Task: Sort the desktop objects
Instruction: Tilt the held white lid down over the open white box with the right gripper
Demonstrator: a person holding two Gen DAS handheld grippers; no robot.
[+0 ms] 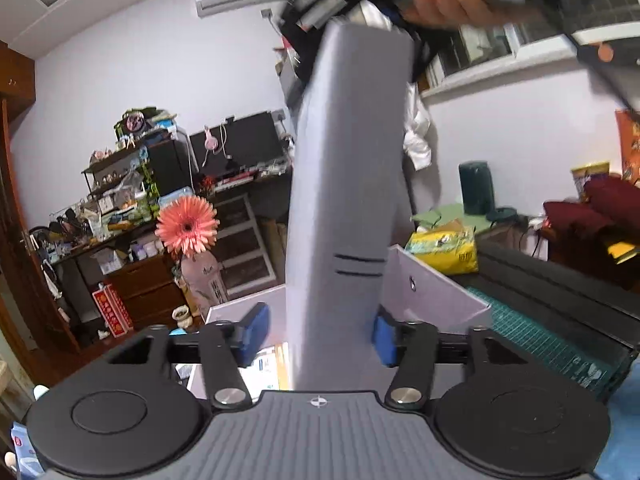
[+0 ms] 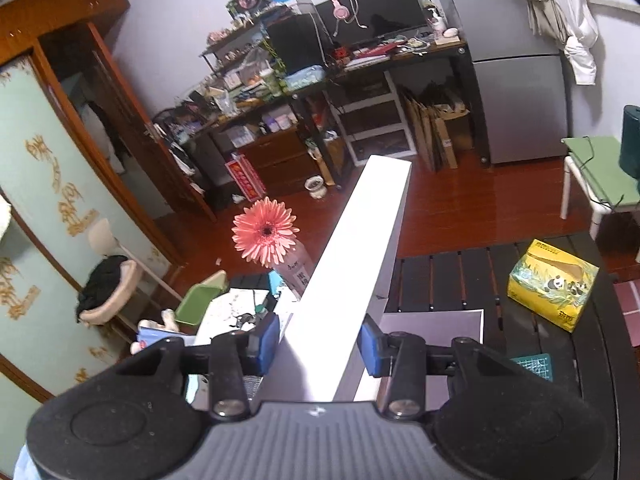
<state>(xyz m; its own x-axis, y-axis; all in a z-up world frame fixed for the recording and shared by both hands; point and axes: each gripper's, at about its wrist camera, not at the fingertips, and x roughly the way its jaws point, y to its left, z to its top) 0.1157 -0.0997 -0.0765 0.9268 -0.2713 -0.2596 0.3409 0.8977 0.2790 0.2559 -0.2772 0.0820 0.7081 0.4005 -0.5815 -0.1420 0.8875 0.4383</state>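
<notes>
A long pale grey-white box (image 1: pixel 344 184) stands upright between the blue pads of my left gripper (image 1: pixel 320 332). The right pad (image 1: pixel 384 338) lies against the box. The left pad sits a small gap off it, so this gripper is open. The box's top end is blurred, beside a hand (image 1: pixel 440 8) and grey gripper parts. In the right wrist view the same box (image 2: pixel 352 256) runs forward from my right gripper (image 2: pixel 319 340), whose two pads press on its sides. The box is tilted and held above the desk.
A pink flower (image 2: pixel 265 237) in a bottle stands left of the box. A yellow tissue pack (image 2: pixel 552 288) lies on the black slatted table (image 2: pixel 440 276). A white open carton (image 1: pixel 436 292), a green cutting mat (image 1: pixel 540 340), a green tray (image 2: pixel 196 304) and papers lie around.
</notes>
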